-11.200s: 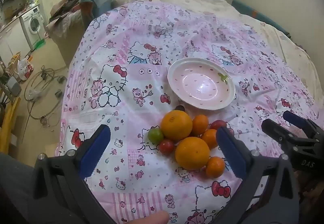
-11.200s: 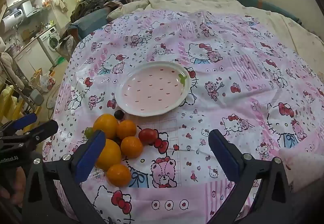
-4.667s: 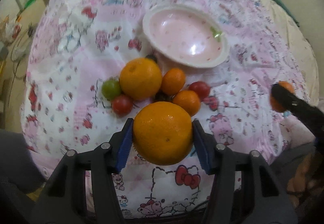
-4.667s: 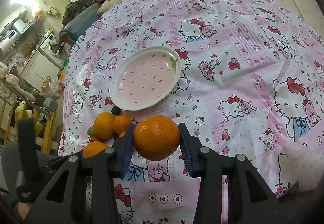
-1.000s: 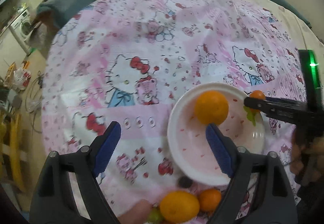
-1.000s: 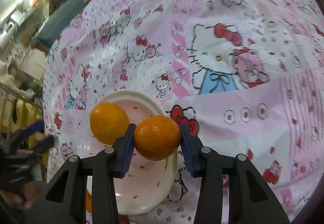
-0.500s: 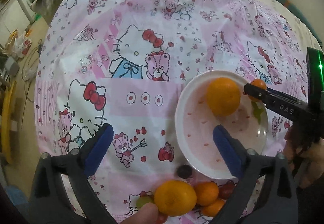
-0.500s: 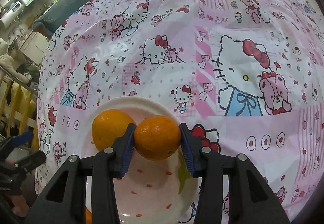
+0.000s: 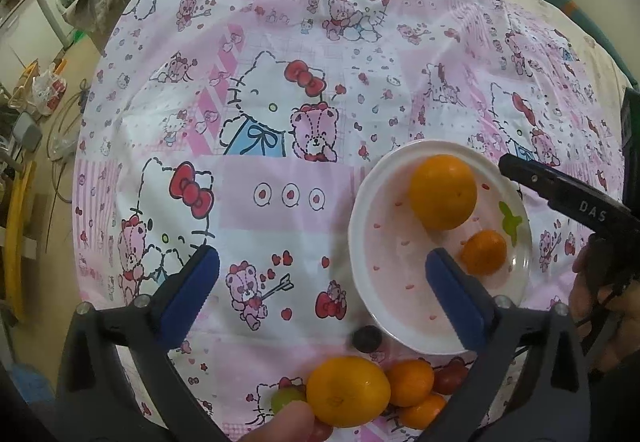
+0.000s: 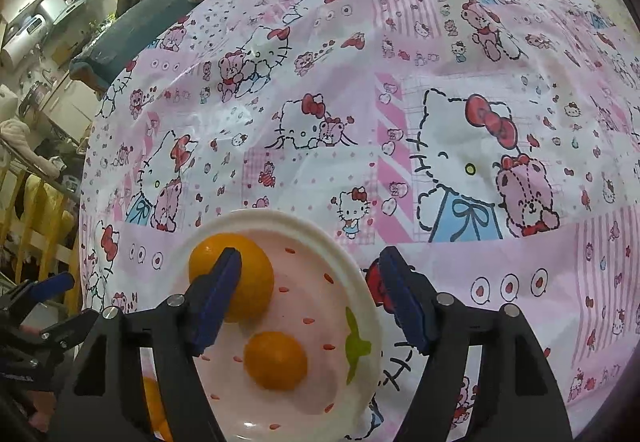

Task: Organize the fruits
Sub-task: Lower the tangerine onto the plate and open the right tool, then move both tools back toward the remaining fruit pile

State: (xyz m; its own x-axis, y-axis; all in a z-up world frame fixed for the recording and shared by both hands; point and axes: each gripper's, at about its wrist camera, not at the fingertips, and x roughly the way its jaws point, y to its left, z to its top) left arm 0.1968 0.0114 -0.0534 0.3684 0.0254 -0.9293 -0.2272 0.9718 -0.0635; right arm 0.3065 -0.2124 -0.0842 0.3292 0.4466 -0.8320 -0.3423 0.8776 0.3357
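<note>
A white plate (image 9: 356,226) with pink specks lies on the Hello Kitty cloth. A large orange (image 9: 443,192) and a small orange (image 9: 484,252) rest in it, slightly apart. My left gripper (image 9: 324,294) hovers left of the plate, its jaws opening with nothing between them. One black finger (image 9: 560,194) of the right gripper reaches over the plate's far rim. In the right wrist view my right gripper (image 10: 310,300) hangs over the plate (image 10: 320,230), jaws opening. The small orange (image 10: 276,360) lies free below its pads. The large orange (image 10: 256,282) sits partly behind the left pad.
A fruit pile lies near the plate's front edge: a big orange (image 9: 348,390), a smaller orange (image 9: 410,382), a red tomato (image 9: 450,378), a green fruit (image 9: 286,400) and a dark grape (image 9: 366,338). A fingertip (image 9: 280,426) shows at the bottom. Bedding and room clutter lie beyond the cloth.
The right gripper has spread its jaws and let go of the small orange, which now lies on the plate beside the large one. The left gripper's jaws have widened a little.
</note>
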